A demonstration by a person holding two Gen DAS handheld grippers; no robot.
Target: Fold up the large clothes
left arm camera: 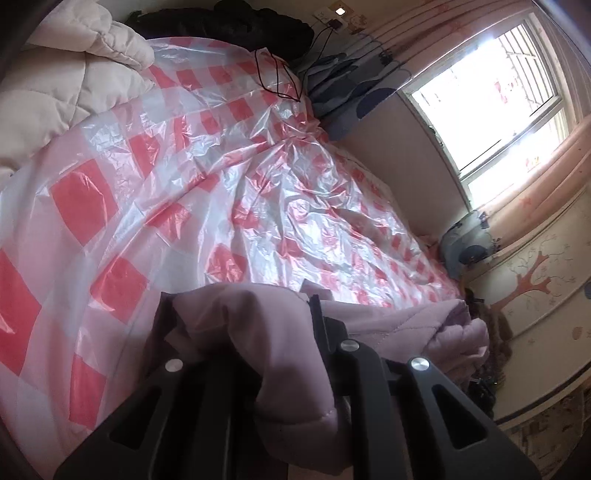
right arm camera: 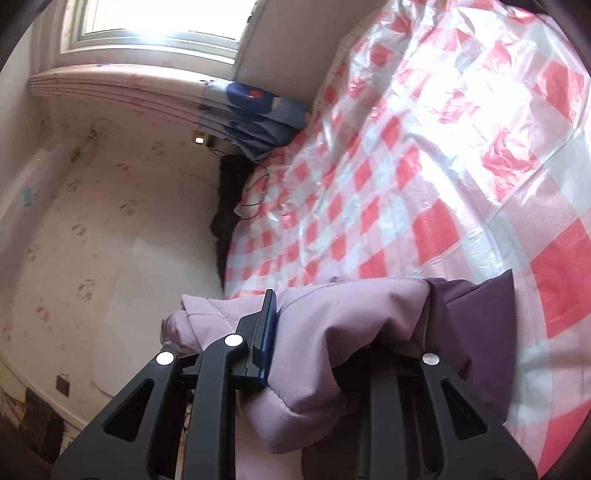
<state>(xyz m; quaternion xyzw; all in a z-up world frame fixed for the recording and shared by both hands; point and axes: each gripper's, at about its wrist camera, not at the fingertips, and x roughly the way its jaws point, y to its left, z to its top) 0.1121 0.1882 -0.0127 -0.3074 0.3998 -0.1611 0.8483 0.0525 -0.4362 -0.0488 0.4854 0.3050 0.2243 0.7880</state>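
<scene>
Lilac jacket (left arm camera: 266,332) pinched by both tongs, left (left arm camera: 240,306) and right (right arm camera: 343,302), over bare checkered sheet (left arm camera: 207,177).

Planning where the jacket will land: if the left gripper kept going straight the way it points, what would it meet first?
Most likely the red-and-white checked plastic sheet on the bed. The left gripper, shut on the lilac quilted jacket, points slightly downward over it; depth is unclear.

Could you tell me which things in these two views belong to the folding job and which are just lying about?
Part of the job:
- lilac quilted coat, gripped in both views
- left gripper, shut on it
- right gripper, shut on it
- red-checked plastic sheet covering the bed

Just lying about:
- cream quilt
- black garment pile
- blue patterned cloth
- black cord
</scene>
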